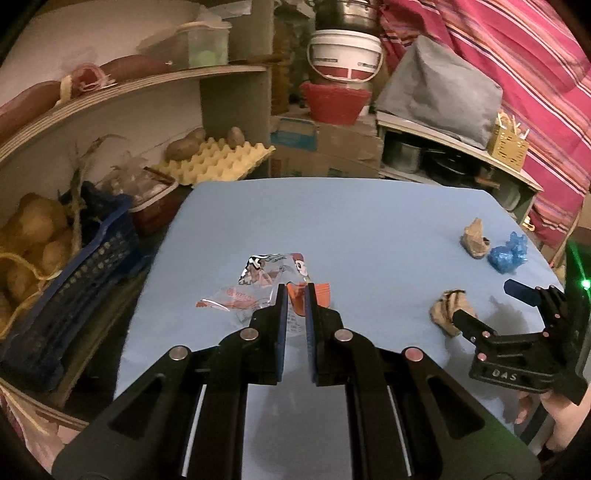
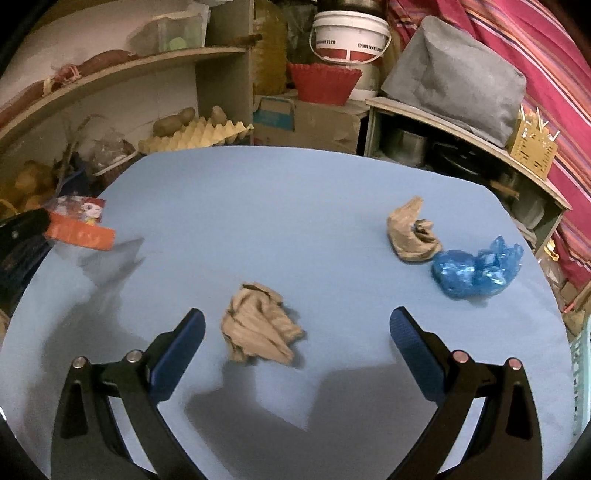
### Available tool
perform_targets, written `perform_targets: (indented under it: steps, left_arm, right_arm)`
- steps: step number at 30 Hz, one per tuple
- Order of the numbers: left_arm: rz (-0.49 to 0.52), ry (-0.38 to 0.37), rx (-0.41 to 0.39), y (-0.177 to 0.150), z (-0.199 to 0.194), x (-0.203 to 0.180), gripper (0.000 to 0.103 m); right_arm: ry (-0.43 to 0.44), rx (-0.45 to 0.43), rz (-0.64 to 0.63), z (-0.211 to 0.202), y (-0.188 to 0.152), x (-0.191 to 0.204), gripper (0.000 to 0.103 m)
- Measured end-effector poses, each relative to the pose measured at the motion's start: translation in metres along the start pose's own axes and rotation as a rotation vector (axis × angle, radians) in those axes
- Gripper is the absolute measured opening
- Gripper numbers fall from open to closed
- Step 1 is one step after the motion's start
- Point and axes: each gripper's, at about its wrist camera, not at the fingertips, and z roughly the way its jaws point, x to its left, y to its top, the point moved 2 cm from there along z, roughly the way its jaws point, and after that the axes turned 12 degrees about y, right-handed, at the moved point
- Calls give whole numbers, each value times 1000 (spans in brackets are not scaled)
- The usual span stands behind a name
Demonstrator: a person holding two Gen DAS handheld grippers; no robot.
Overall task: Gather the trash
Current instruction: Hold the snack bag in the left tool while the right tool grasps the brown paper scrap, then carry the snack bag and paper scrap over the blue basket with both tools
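Left tongs (image 1: 295,291): jaws narrow, nearly together, pinching a clear plastic wrapper (image 1: 258,284) w/ orange and red print. The wrapper sticks out past the tips and to the left; in the right wrist view it hangs off the counter's left edge, above the surface, w/ its shadow below it.

Right tongs (image 2: 297,325): jaws wide apart, nothing held. They sit low over the blue counter (image 2: 277,192), one finger on each side of the near crumpled brown paper (image 2: 258,328), not touching it. The paper lies on the counter, near centre.

Other trash on the counter, far right: a 2nd crumpled brown paper (image 2: 412,232) and a scrunched blue plastic bag (image 2: 476,269) just beside it, prob. touching. Both are well apart from the near paper. Nothing lies between the right tongs and the near paper.

Count: 2 brown paper wads, 1 blue bag, 1 wrapper, so 4 pieces of trash; 3 on the counter, 1 in the left tongs.

Around the counter: shelf on the left w/ a yellow egg tray (image 1: 218,162) and potatoes (image 1: 184,146); blue crate (image 1: 77,266) near left. Far centre, a white bucket (image 2: 349,35) behind a red basket (image 2: 323,83). Far right, a grey cover (image 2: 461,77) on a shelf, striped pink cloth (image 2: 546,74) behind it.
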Motion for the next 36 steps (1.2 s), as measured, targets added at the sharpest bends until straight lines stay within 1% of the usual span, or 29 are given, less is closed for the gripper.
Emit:
perform_targets:
  steps: [3,6,9,10,11,12,13,14,15,16,18,22,25,29,36]
  left_arm:
    - [-15,22,-6,-2,1,12,8]
    - [-46,34,-6,-3,4,24,8]
    - [-70,42,-6,-3,6,31,8]
    - [-73,44,-6,-3,7,32,8]
    - [-74,46,-7,-3,7,32,8]
    - [-76,47,-9,-2,7,31,8]
    - [-78,46,-10,-2,7,31,8]
    - [-79,46,-12,-1,7,30,8]
    - [-81,45,-14,-1,6,29,8]
    - [-84,44,-17,1,5,28,8]
    - [-89,43,-22,2,2,26,8]
    - [-92,36,-41,8,-6,15,8]
    - [-83,28,-65,14,-16,0,8]
    - [-62,-4,-96,21,-30,-25,8]
    - [-15,-54,-135,26,-50,-74,8]
  right_arm:
    - [-26,23,3,9,0,6,98]
    - [-35,29,8,13,-1,7,98]
    - [-47,35,3,16,-2,8,95]
    - [-41,42,0,18,-2,9,87]
    - [-29,52,-1,20,-3,10,81]
    - [-18,64,-1,22,-3,10,69]
    - [-3,78,-1,24,-4,11,60]
    - [8,85,0,25,-5,11,55]
    - [20,89,2,26,-6,11,52]
    - [38,90,4,25,-7,11,52]
    - [46,79,-1,22,-7,11,51]
    - [50,18,-4,0,0,4,51]
    - [36,-32,2,-23,6,-12,51]
    - [11,-70,30,-49,8,-42,51]
    - [-69,-119,79,-96,5,-112,51]
